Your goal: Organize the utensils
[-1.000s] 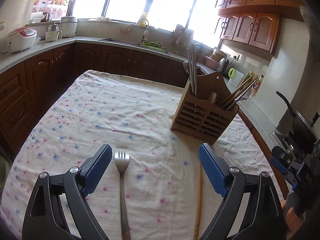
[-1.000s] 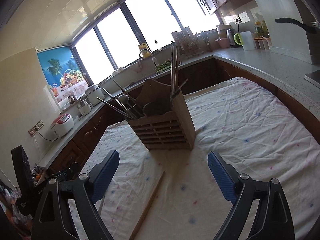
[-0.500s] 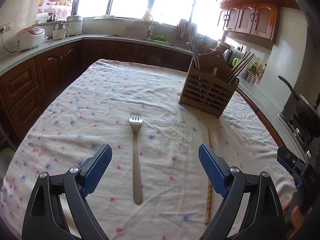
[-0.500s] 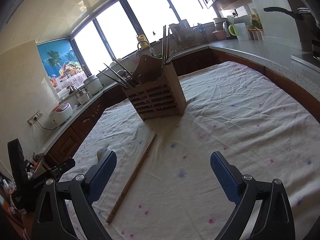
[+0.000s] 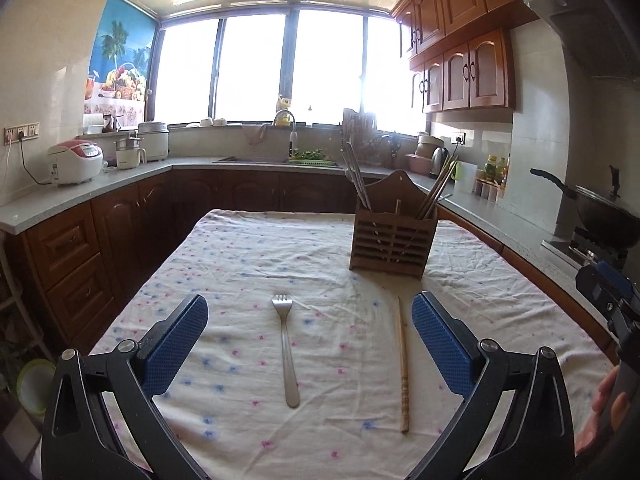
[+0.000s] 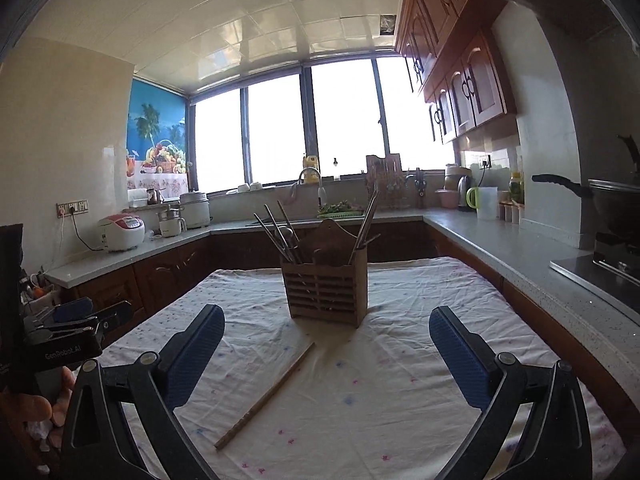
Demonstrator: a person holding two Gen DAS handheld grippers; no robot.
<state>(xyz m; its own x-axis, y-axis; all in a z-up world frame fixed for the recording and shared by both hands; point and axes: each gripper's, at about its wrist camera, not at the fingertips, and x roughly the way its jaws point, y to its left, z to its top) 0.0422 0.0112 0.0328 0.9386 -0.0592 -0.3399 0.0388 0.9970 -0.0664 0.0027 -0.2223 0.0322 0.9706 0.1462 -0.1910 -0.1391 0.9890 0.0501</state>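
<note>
1. We see a metal fork [image 5: 285,350] and one wooden chopstick [image 5: 401,364] flat on the floral tablecloth [image 5: 240,264]. Both lie on the near side of the slatted wooden utensil holder [image 5: 390,240] and apart from it. The fork sits off the holder's left corner. The chopstick runs out from its front, thin tip toward the holder.
2. Left gripper [image 5: 310,336]: jaws have just been opening and stand at their widest. Nothing is held.
3. The fork lies in the gap between the left pads [image 5: 176,344], touching neither. The chopstick lies just inside the right-hand pad.
4. Right gripper [image 6: 326,354]: same story, just been opening, fully spread, empty.
5. The chopstick [image 6: 266,396] runs diagonally between the right gripper's jaws, closer to the left-hand pad, with no contact.
6. Fork handling, as we judge it: light, rigid, smooth steel, so likely slippery. It lies low on soft cloth, so the pads may snag fabric. We would pinch across the mid-handle.
7. Chopstick handling, as we judge it: very light, stiff, thin, and it may roll. We would grip near the thicker patterned end or the middle.
8. The holder [image 6: 326,286] already stands full of upright utensils on both sides.
</note>
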